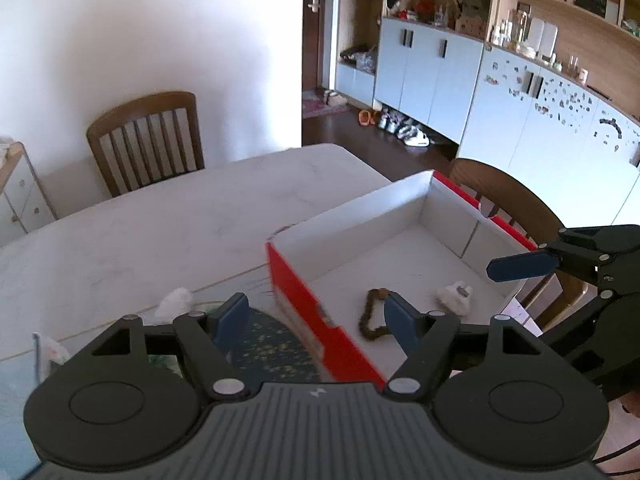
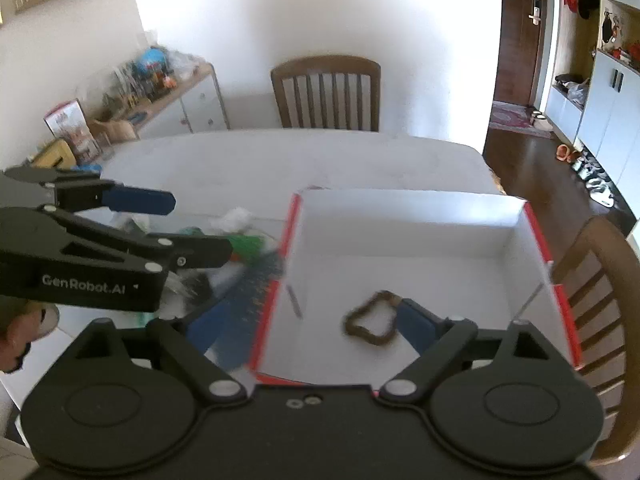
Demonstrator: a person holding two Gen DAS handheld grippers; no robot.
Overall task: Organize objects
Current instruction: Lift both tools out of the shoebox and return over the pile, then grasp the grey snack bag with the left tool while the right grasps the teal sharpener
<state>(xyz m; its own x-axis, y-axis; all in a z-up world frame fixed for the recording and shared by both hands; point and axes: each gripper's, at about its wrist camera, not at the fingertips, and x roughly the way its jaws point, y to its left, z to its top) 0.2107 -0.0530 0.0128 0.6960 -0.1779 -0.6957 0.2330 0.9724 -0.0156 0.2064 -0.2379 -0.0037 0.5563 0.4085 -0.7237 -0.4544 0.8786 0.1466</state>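
Note:
A red shoe box (image 1: 296,292) (image 2: 400,210) with a white inside stands open on the table. A brown loop (image 1: 370,316) (image 2: 370,322) lies on its floor, with a white crumpled lump (image 1: 454,296) to its right. A thin stick (image 2: 294,300) lies near the box's left wall. My left gripper (image 1: 316,316) (image 2: 188,226) is open and empty, its fingers straddling the box's near red wall. My right gripper (image 2: 316,322) is open and empty above the box's near edge; in the left wrist view one of its blue pads (image 1: 520,266) shows over the box's right side.
Left of the box lies a pile: a white tissue (image 1: 176,300), a dark patterned cloth (image 1: 268,344), something green (image 2: 248,246). Wooden chairs stand at the table's far side (image 2: 326,92) and right side (image 2: 600,300). A cluttered sideboard (image 2: 160,92) stands far left.

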